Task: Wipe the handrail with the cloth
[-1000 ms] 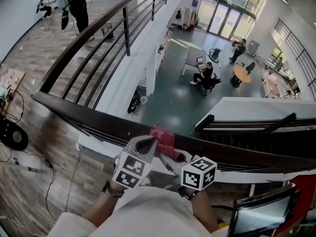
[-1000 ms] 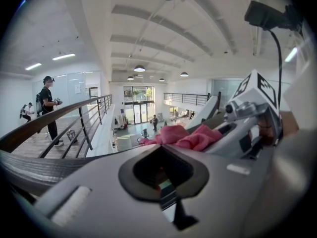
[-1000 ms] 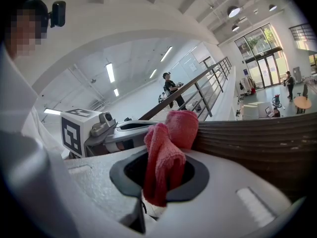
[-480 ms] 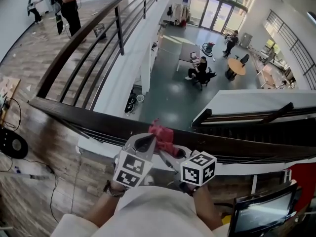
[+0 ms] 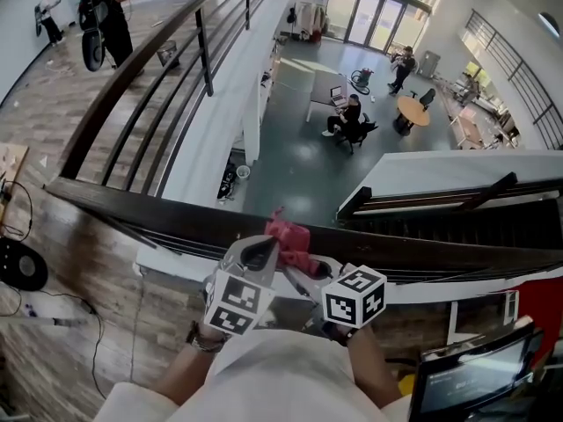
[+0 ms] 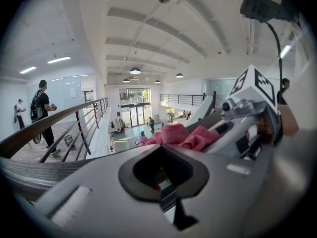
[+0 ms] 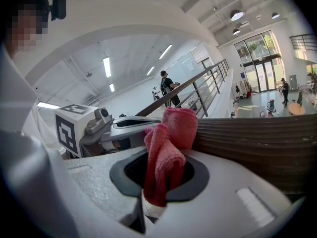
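A dark wooden handrail (image 5: 149,207) crosses the head view from left to right, above an open atrium. A pink cloth (image 5: 287,236) is bunched against its near side. My right gripper (image 5: 300,272) is shut on the cloth (image 7: 169,142), which sticks up between its jaws beside the ribbed rail (image 7: 257,143). My left gripper (image 5: 260,252) sits just left of the cloth, jaws together with nothing clearly between them. From the left gripper (image 6: 163,148) view the cloth (image 6: 181,135) shows just past the jaw tips, with the right gripper's marker cube (image 6: 255,86) behind it.
A second railing with metal bars (image 5: 198,38) runs away along the balcony. A person with a backpack (image 5: 104,20) stands at far left. Cables and a black disc (image 5: 19,264) lie on the wooden floor. A monitor (image 5: 471,381) is at lower right. People sit far below (image 5: 347,117).
The head view has drifted, so the atrium and rail sit slightly differently in frame. Both grippers and the cloth stay at about the same spot on the rail.
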`<state>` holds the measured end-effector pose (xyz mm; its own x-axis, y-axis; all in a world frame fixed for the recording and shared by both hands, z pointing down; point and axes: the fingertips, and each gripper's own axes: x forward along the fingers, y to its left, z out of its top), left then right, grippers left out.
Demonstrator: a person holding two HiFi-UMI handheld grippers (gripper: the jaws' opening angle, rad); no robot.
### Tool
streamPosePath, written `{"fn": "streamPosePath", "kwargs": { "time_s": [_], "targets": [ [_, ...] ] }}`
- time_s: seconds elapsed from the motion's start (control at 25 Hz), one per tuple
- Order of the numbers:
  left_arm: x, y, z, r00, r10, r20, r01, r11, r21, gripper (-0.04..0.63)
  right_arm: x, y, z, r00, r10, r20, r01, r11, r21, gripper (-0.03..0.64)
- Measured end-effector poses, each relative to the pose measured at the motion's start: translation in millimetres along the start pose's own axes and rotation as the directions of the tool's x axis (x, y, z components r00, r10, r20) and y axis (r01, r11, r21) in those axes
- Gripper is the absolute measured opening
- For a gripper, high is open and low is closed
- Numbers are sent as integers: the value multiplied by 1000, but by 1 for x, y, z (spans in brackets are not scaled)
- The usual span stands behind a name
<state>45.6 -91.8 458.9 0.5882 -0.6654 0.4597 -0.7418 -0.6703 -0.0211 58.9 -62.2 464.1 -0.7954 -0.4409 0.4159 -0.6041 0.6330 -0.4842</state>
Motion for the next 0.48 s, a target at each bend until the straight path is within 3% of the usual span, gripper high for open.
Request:
{"fn": "streamPosePath", "kwargs": {
  "time_s": [0.48],
  "targets": [
    [-3,0,8,1000,-1,5,1,1000,28,3,-1,2,0,1000,8,15,-9,1000,13,61]
  ]
}}
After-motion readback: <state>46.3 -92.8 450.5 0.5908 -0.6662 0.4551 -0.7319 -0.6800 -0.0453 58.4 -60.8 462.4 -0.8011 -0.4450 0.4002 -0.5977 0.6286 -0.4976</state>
